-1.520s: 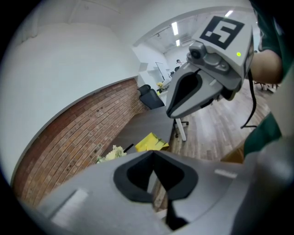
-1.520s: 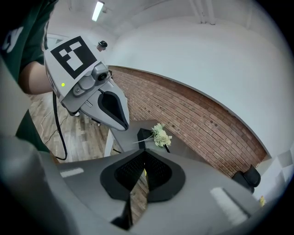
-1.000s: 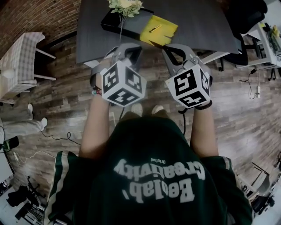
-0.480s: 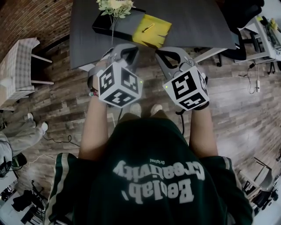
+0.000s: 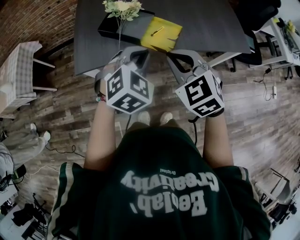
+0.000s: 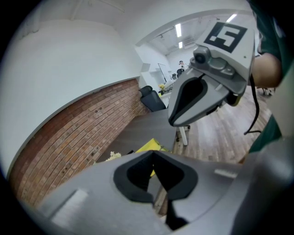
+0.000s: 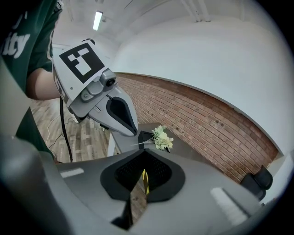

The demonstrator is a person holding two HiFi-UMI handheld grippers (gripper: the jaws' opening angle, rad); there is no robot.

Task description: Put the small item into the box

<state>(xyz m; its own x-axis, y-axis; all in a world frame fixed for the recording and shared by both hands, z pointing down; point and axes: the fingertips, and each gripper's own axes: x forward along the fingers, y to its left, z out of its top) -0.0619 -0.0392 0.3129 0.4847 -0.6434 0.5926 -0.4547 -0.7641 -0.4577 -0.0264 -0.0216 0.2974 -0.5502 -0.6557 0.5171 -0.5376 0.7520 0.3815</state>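
**Left gripper** (image 6: 154,173) and **right gripper** (image 7: 143,176): jaws together on both, nothing between. Held side by side at centre frame over the floor (image 5: 262,117), short of the table (image 5: 211,23).

**Small item** (image 5: 158,31): slender, lying flat on a yellow panel (image 5: 168,37) at upper centre. Panel touching the right end of the black box (image 5: 123,29), possibly its lid; not determinable. Item not yet in the box.

**Likely hazards:**
1. Arriving with jaws unopened, so nudging the item along the panel instead of pinching it.
2. Poor purchase on a thin, flat-lying thing, hence a slip and a drop toward the table edge or floor.
3. Snagging the flowers (image 5: 122,6), stems lying across the box, and so shifting the box.

**Count:** 2 grippers, 1 small item, 1 box, 1 yellow panel, 1 bunch of flowers, 1 table.
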